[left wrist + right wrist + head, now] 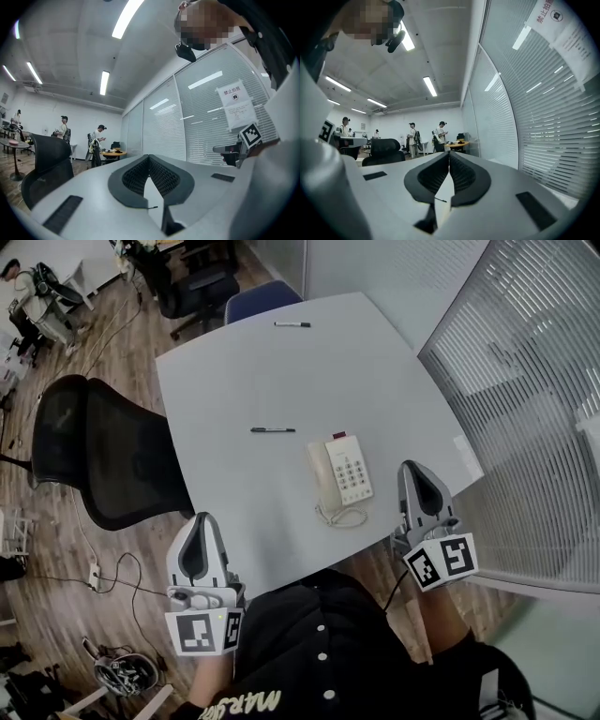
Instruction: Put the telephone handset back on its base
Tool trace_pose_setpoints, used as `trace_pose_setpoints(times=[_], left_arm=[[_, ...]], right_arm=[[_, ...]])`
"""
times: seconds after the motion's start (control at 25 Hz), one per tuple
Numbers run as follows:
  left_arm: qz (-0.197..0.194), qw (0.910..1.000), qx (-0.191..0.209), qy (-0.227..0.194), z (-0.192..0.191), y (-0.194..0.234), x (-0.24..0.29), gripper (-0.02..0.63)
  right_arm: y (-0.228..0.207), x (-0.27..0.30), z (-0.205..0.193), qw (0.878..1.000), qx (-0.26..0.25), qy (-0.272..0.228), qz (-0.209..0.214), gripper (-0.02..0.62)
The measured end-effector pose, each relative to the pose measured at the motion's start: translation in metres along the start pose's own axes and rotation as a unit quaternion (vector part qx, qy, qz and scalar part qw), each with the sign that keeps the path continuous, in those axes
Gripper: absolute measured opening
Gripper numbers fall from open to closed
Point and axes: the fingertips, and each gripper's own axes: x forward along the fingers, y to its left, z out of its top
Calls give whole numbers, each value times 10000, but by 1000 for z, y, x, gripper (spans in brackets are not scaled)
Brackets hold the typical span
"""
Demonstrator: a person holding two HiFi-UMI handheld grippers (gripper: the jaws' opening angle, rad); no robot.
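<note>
Resting on its base [351, 471], the telephone handset [321, 477] lies along the base's left side, beside the keypad. The coiled cord [342, 517] is looped on the desk [281, 381] at the edge of the phone nearest the person.

The phone sits just ahead of the right gripper [411, 466] and to its left, and ahead and to the right of the left gripper [201, 519], which is farther from it. Neither gripper touches the phone.

In the left gripper view the left gripper [149, 156] has its jaws closed tip to tip with nothing between them. The right gripper view shows the same for the right gripper [449, 152]: jaws together and empty. Both grippers point level across the room, toward a glass wall with blinds [543, 122] and people standing far back [412, 136].

A black pen [272, 430] lies on the desk beyond the phone, ahead of both grippers, and a second pen [292, 324] lies near the far edge. A black mesh chair [103, 465] stands ahead of the left gripper and to its left, beside the desk.
</note>
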Motion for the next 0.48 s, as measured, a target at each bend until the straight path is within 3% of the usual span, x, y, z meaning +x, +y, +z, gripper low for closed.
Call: trace_pose_setpoints(times=[0.48], left_arm=[[154, 9988, 283, -366, 30, 18, -11, 15]], right_arm=[[-19, -43, 57, 9965, -209, -650, -478, 32]])
